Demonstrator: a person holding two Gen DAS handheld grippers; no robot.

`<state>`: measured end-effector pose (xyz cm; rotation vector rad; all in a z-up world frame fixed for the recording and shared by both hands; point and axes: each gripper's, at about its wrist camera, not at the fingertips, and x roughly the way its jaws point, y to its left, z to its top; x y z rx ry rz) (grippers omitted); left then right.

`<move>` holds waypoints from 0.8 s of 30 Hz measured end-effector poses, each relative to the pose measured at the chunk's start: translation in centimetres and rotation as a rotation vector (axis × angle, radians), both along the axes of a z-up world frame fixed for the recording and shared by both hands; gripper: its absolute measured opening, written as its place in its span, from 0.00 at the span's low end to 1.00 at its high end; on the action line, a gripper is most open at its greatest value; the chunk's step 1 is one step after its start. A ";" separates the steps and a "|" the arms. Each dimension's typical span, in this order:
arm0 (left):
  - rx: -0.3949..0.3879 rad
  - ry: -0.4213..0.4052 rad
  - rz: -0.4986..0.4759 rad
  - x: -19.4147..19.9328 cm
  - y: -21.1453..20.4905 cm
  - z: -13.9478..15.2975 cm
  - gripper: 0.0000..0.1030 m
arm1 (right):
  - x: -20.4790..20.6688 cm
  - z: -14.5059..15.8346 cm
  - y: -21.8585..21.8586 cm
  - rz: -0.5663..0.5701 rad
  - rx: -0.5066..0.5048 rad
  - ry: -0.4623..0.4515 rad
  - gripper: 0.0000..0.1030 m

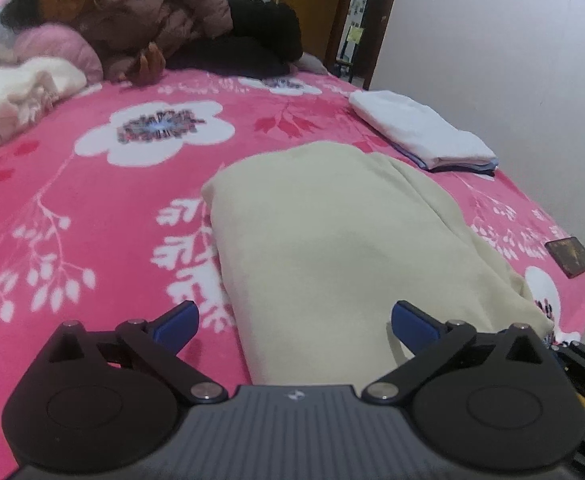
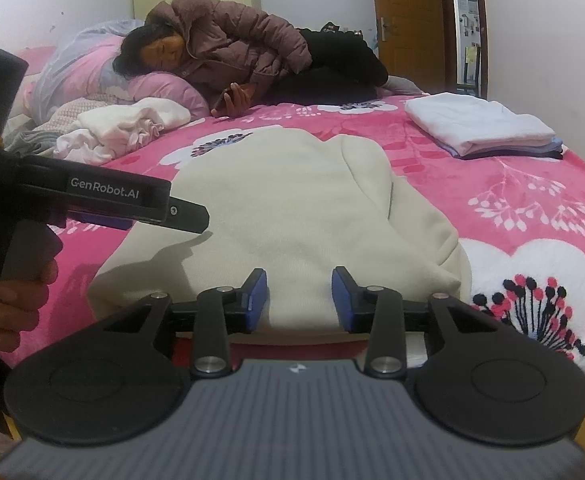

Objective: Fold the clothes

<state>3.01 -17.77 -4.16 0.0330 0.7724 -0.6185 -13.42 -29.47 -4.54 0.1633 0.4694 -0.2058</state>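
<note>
A cream garment point(image 1: 332, 248) lies folded on the pink flowered blanket point(image 1: 92, 208), its near edge toward me. My left gripper point(image 1: 294, 316) hovers over that near edge with its blue pads far apart and nothing pinched. In the right wrist view the same cream garment point(image 2: 292, 200) spreads ahead. My right gripper point(image 2: 298, 296) sits at its near edge, jaws partly apart, with smooth cloth lying between the blue pads point(image 2: 258, 296) and no visible pinch. The left gripper point(image 2: 190, 218) reaches in from the left, held by a hand point(image 2: 12, 304).
A folded white stack point(image 1: 420, 132) point(image 2: 480, 124) rests at the bed's right side near the wall. Unfolded pale clothes point(image 1: 16, 96) point(image 2: 124, 128) are heaped at the far left. A person point(image 2: 232, 48) lies across the far end. A dark flat object point(image 1: 568, 256) sits at the right edge.
</note>
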 end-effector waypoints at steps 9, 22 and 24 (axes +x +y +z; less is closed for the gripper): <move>-0.094 0.148 -0.013 1.8 1.1 -1.6 1.00 | -0.1 0.0 0.0 0.007 0.008 -0.006 0.39; -0.099 0.177 -0.064 2.8 0.6 -1.8 1.00 | -0.2 -0.1 0.1 0.003 0.013 -0.010 0.39; -0.094 0.177 -0.067 2.8 0.5 -1.9 1.00 | -0.2 -0.1 0.2 0.002 0.013 -0.010 0.39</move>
